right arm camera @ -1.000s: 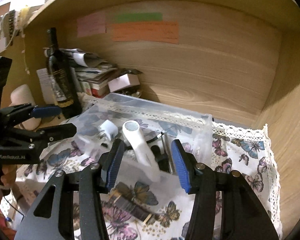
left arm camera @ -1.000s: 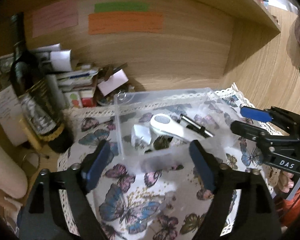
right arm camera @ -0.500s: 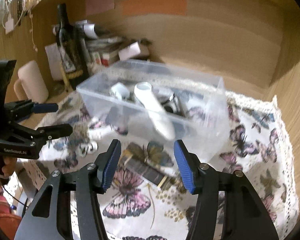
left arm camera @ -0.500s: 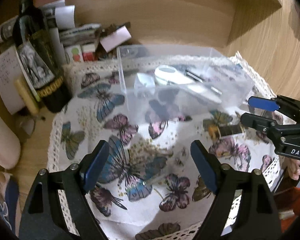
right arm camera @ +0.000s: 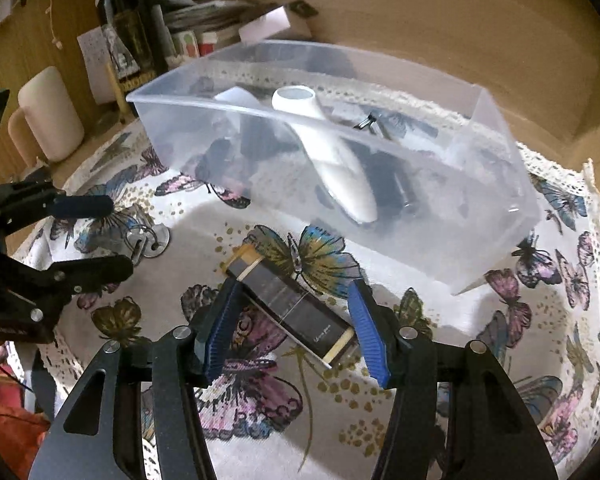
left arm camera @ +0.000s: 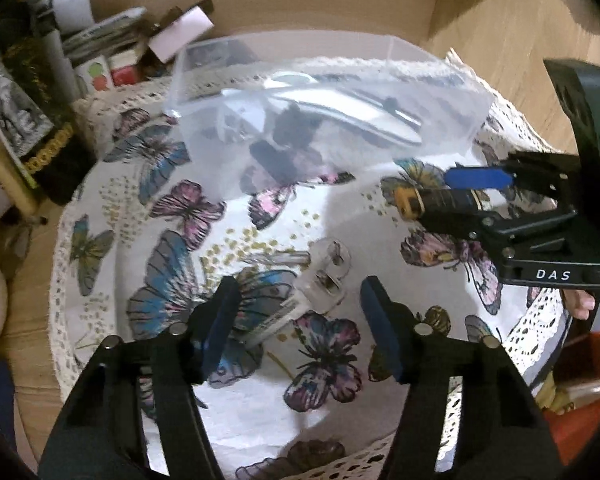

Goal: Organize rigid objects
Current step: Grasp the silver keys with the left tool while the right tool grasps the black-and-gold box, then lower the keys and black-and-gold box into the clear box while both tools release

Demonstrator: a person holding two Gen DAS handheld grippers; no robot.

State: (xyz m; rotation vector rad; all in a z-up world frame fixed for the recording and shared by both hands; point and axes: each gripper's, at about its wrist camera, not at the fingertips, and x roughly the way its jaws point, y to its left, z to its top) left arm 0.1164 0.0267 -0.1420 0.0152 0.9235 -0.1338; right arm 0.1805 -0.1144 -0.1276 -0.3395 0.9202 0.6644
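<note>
Right gripper (right arm camera: 294, 326), jaws apart, straddles the dark box (right arm camera: 290, 306) on the butterfly cloth (right arm camera: 480, 360); left gripper (left arm camera: 300, 324), also apart, frames keys (left arm camera: 320, 280); clear bin (right arm camera: 496, 184) at 12 o'clock

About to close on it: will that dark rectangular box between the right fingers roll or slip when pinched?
The dark box has flat faces, so it probably won't roll. It lies diagonally between the open right hand-held gripper, so it may twist toward alignment as the pads close. Its surface looks glossy, possibly slippery.
</note>
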